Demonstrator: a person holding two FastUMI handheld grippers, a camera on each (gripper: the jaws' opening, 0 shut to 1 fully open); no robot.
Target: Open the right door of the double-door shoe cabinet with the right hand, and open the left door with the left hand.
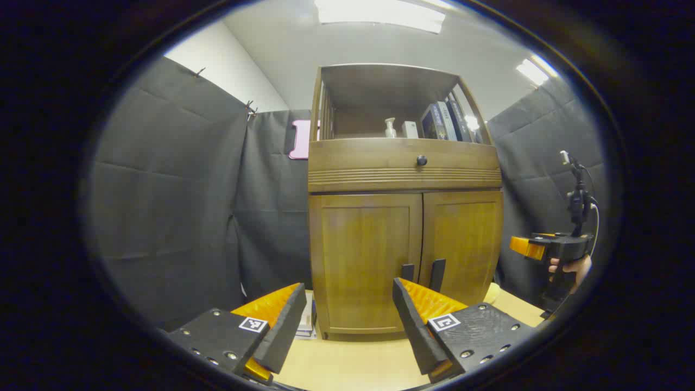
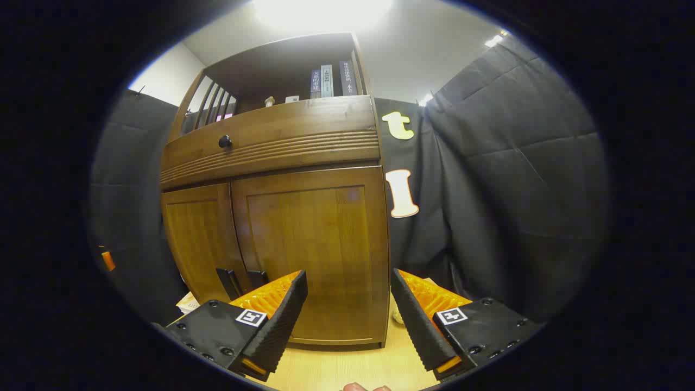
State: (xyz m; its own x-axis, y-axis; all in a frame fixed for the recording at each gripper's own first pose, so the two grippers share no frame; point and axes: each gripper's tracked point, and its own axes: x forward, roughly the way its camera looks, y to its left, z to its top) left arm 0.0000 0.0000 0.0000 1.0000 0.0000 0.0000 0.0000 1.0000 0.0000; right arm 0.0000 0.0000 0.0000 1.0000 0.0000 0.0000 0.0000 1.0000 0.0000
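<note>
Now, right tongs: the right tongs [image 2: 348,304] stand wide open with nothing between the fingers, aimed at the lower part of the right door [image 2: 312,255] from a little way off.
Left tongs: the left tongs [image 1: 347,315] are likewise spread open and empty, facing the left door [image 1: 365,260].
Right tongs seen from the left: in the left gripper view the right tongs [image 1: 529,248] hang off to the side of the cabinet, held in a hand [image 1: 570,267], well apart from the wood.
Doors: both are shut, meeting at a centre seam.
Handles: two dark upright bars sit just beside the seam, low on the doors; the right handle [image 2: 256,278] lies ahead and to the left of the right tongs, partly behind their left finger; the left handle [image 1: 408,271] lies ahead and to the right of the left tongs.
Long axis: each handle runs vertically, so fingers set side by side would straddle it.
Nearer hand: I judge the right tongs closer to their own handle, as the task asks.
Cabinet: the shoe cabinet [image 2: 271,144] stands on the bench [image 2: 336,369], with a knobbed drawer above and books on the open shelf.
</note>
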